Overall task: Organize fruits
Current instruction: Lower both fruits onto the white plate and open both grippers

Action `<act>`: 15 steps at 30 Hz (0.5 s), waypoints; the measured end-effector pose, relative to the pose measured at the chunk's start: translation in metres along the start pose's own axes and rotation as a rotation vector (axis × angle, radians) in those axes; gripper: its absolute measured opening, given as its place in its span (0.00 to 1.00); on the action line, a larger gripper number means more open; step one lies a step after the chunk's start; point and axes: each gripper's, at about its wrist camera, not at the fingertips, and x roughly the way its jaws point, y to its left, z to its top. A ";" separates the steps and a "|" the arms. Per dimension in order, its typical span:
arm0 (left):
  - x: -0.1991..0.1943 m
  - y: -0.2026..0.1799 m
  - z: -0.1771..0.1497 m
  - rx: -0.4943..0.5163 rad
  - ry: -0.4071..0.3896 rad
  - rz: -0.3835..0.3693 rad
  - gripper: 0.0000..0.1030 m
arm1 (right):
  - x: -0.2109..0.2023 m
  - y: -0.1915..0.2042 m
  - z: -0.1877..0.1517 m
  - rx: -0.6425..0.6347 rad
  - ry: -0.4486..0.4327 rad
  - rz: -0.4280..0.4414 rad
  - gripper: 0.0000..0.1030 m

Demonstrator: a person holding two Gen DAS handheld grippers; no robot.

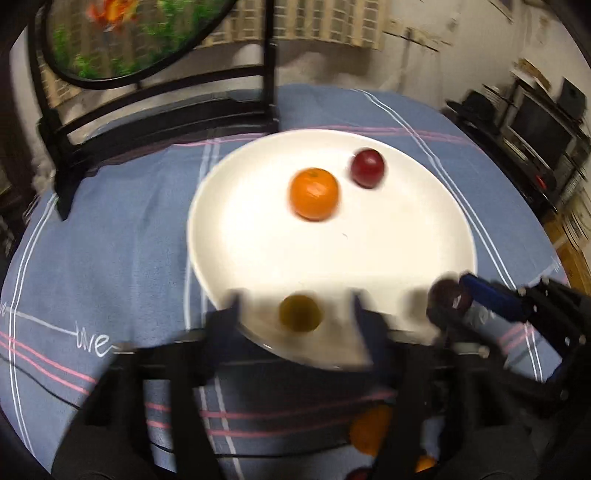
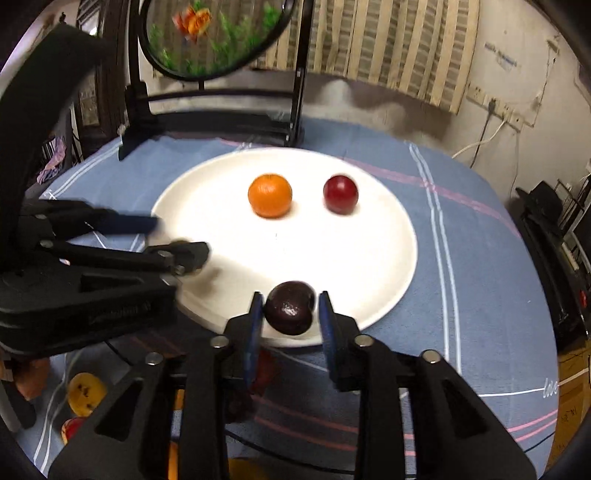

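A white plate (image 1: 258, 251) (image 2: 369, 258) lies on the blue cloth. On it sit an orange (image 1: 314, 194) (image 2: 269, 195) and a red plum (image 1: 367, 168) (image 2: 340, 194). My left gripper (image 1: 295, 314) is open over the plate's near rim, with a blurred olive-yellow fruit (image 1: 300, 313) between its fingers. My right gripper (image 2: 291, 314) is shut on a dark purple plum (image 2: 291, 312) above the plate's near edge; it shows at the right in the left wrist view (image 1: 448, 295).
A black stand (image 2: 295, 92) with a round fish picture (image 2: 218, 33) stands behind the plate. Several loose fruits (image 2: 85, 393) (image 1: 369, 428) lie on the cloth near me. Shelves and electronics (image 1: 535, 129) stand off the table's right side.
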 end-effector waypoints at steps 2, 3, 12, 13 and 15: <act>-0.005 -0.001 -0.001 0.005 -0.011 -0.012 0.72 | -0.001 0.000 -0.002 -0.002 0.004 -0.010 0.34; -0.008 -0.002 -0.001 0.011 -0.013 -0.013 0.72 | -0.004 -0.002 -0.003 0.008 0.008 0.001 0.34; -0.074 0.003 -0.037 0.035 -0.066 -0.035 0.74 | -0.076 -0.012 -0.041 0.066 -0.044 0.044 0.34; -0.084 0.003 -0.046 0.038 -0.073 -0.040 0.75 | -0.083 -0.011 -0.047 0.062 -0.048 0.050 0.34; -0.098 0.004 -0.063 0.039 -0.079 -0.055 0.76 | -0.102 -0.007 -0.066 0.044 -0.055 0.068 0.34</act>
